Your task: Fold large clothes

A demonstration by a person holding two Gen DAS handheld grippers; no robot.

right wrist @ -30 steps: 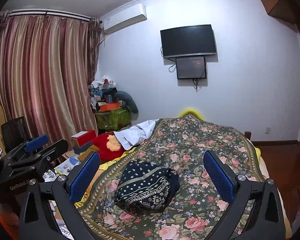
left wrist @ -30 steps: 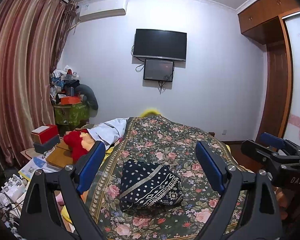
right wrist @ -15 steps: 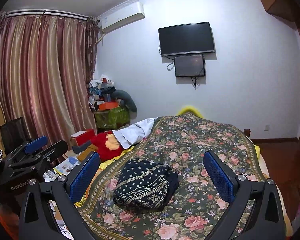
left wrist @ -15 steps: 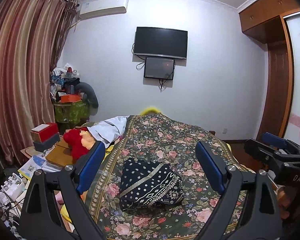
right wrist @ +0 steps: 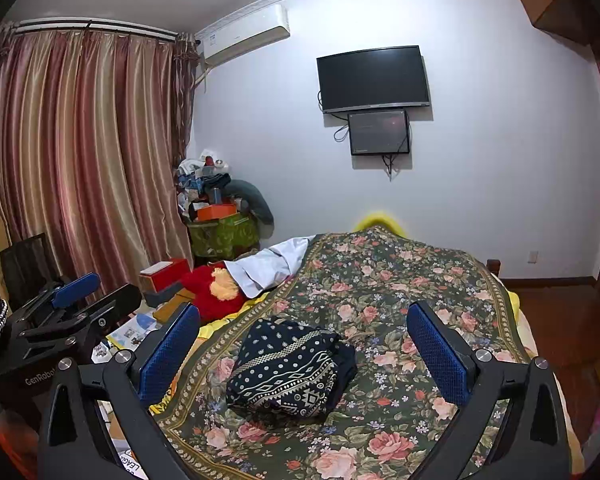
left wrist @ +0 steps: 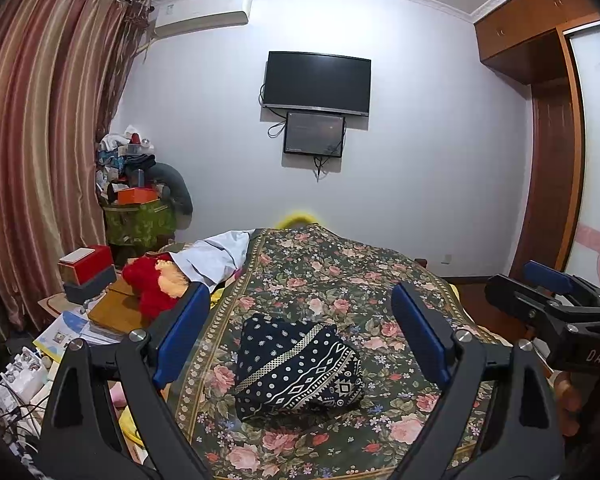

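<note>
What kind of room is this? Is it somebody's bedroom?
Most likely yes, a bedroom in a home. There is a bed with a flowery cover, a TV on the wall facing it, and long curtains at the side. A folded garment lies on the bed.

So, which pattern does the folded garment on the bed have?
The folded garment is dark navy with white dots and pale geometric bands, clearest in the left wrist view.

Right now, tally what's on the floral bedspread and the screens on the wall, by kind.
Folded dark patterned garment: 1, lying on the floral bedspread
Wall screens: 2, large TV and small screen below it
Grippers, both open and empty: 2, left gripper, right gripper
Total: 5
</note>
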